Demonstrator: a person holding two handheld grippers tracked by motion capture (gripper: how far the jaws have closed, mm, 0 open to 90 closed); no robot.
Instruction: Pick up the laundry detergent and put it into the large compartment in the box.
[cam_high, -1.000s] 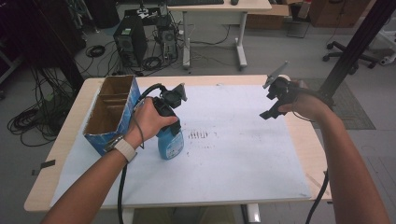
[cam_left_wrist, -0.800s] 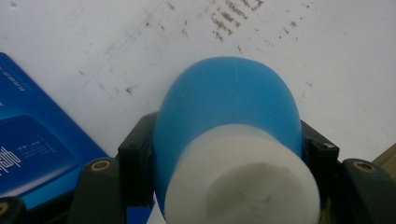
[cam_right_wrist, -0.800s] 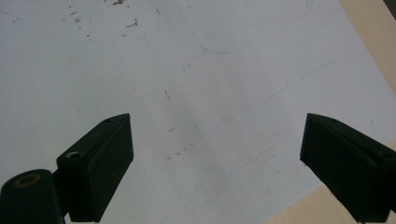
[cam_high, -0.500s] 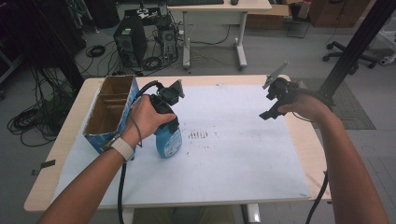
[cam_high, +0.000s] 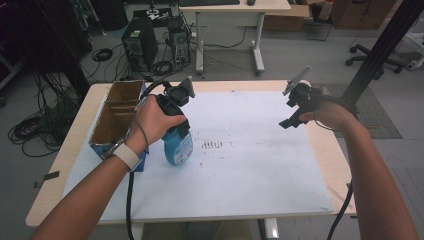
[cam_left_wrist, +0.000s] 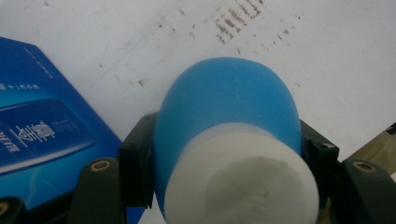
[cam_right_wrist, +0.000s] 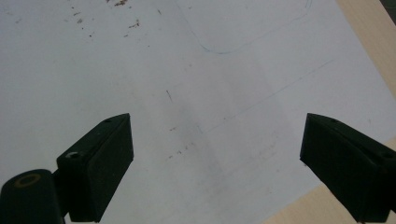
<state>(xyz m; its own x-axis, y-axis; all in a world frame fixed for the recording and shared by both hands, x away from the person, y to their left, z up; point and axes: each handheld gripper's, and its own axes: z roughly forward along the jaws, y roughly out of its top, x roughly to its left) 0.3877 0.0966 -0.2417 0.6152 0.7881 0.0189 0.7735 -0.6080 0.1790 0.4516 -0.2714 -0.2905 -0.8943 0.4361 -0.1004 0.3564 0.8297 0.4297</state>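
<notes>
On the wooden surface (cam_high: 70, 145) lies a white sheet (cam_high: 250, 165); near its left edge stands an open box (cam_high: 112, 120). Just right of the box, the left tool (cam_high: 176, 131) pinches a blue bottle (cam_high: 179, 149), upright, neck up. Far right of the box, the right tool (cam_high: 295, 106) hangs spread, empty.

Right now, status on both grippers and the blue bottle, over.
Left gripper shut on blue bottle, bottle beside the open cardboard box. Right gripper open, nothing between its jaws, over the white mat. Nothing in the way.
</notes>
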